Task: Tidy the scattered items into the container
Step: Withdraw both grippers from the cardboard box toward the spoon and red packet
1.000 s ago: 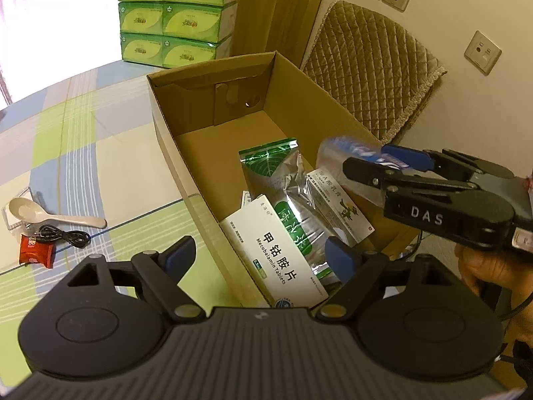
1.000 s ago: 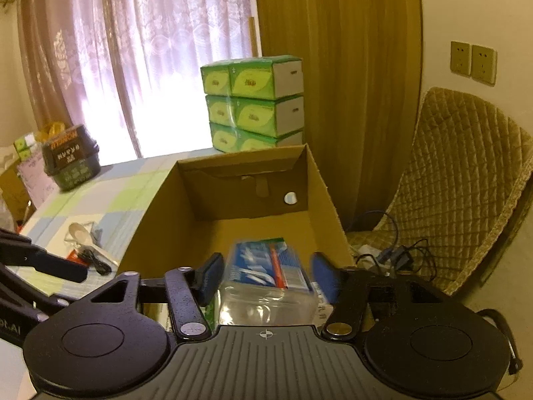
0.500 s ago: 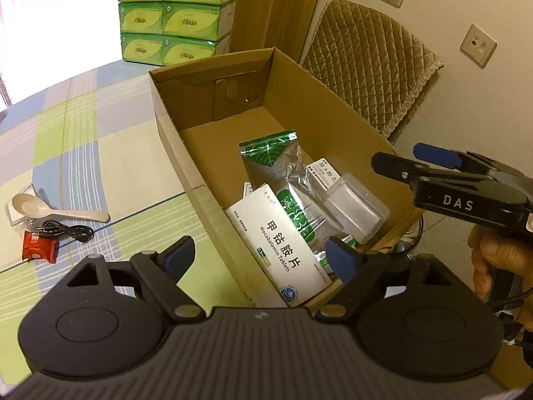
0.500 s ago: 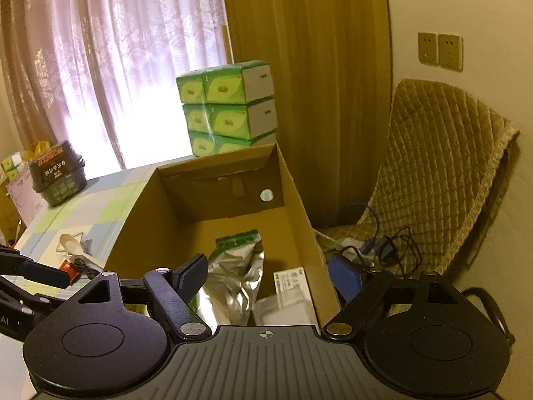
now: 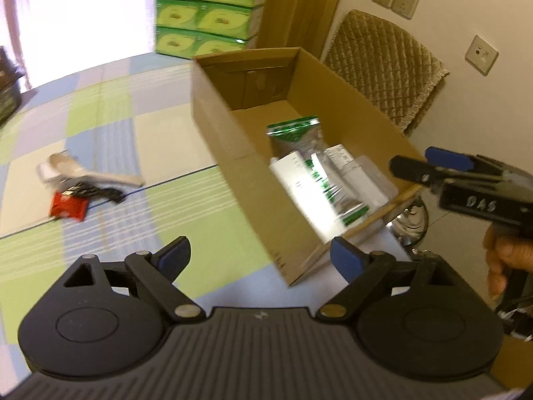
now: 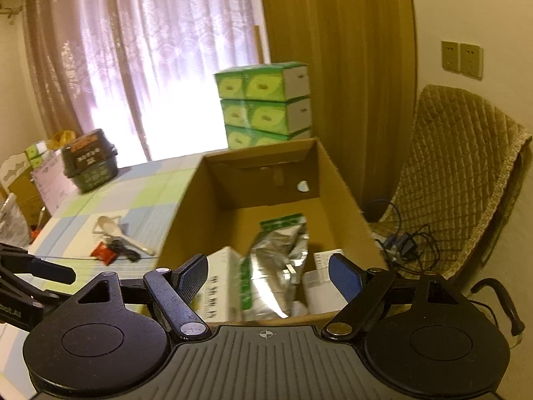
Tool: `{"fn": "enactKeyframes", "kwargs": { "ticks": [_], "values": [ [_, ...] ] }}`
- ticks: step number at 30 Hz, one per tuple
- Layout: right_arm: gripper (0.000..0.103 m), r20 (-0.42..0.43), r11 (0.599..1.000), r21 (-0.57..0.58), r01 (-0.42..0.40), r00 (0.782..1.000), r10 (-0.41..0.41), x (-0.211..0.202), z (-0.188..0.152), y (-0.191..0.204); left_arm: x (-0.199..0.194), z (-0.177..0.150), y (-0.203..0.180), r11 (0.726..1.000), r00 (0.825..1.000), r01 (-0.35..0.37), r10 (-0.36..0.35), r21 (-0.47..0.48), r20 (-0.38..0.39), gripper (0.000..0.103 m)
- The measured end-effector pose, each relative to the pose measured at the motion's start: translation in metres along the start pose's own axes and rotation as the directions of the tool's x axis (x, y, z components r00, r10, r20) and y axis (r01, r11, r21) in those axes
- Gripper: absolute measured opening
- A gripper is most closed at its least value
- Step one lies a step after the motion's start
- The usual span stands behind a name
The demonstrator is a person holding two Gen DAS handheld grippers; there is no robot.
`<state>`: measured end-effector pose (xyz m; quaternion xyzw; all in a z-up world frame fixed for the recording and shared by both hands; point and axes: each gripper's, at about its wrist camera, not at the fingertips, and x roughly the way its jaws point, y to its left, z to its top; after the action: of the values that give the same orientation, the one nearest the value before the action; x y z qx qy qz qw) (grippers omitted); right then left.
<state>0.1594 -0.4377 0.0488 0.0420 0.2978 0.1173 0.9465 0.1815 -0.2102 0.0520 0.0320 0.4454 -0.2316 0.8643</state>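
The cardboard box [image 5: 213,106] is sitting at the right end of the desk [image 5: 110,123], already holding a white medicine carton [image 6: 220,283], a silver and green foil pouch [image 6: 279,250] and a clear plastic case [image 5: 366,183], all lying together at its near end. Three items are lying out on the checked cloth, well apart from the box on its left: a pale spoon [image 5: 86,173], a black cable [image 5: 100,193] touching it, and a red packet [image 5: 68,206] just beside the cable.

The right gripper [image 6: 268,280] is hovering over the box's near wall with its fingers spread wide and nothing between them. The left gripper [image 5: 260,256] is likewise carrying nothing, fingers wide, and is facing the near left corner of the box with the loose cluster off to its left.

Judging from this, one drop into the box is finished and the next pick is beginning. The left gripper looks best placed: it needs to swing left, come down over the cluster and close on one piece, probably the red packet, without dragging the cable along.
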Motion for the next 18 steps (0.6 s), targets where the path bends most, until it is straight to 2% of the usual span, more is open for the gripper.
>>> {"fn": "enactKeyframes", "kwargs": {
  "ticks": [10,15,18],
  "values": [
    [0.085,-0.024,0.987,-0.125,-0.099,0.995,0.096,-0.004,-0.007,0.07,-0.038,-0.059,0.065,0.991,0.993,-0.117,0.118,-0.073,0.011,0.093],
    [0.085,-0.049,0.97,-0.189,-0.151,0.988,0.144,0.001,-0.012,0.105,-0.054,-0.086,0.092,0.977,0.979,-0.201,0.202,-0.078,0.012,0.096],
    [0.085,-0.072,0.958,-0.224,-0.177,0.984,0.165,0.008,-0.016,0.124,-0.059,-0.096,0.107,0.97,0.975,-0.219,0.221,-0.109,0.007,0.096]
  ]
}}
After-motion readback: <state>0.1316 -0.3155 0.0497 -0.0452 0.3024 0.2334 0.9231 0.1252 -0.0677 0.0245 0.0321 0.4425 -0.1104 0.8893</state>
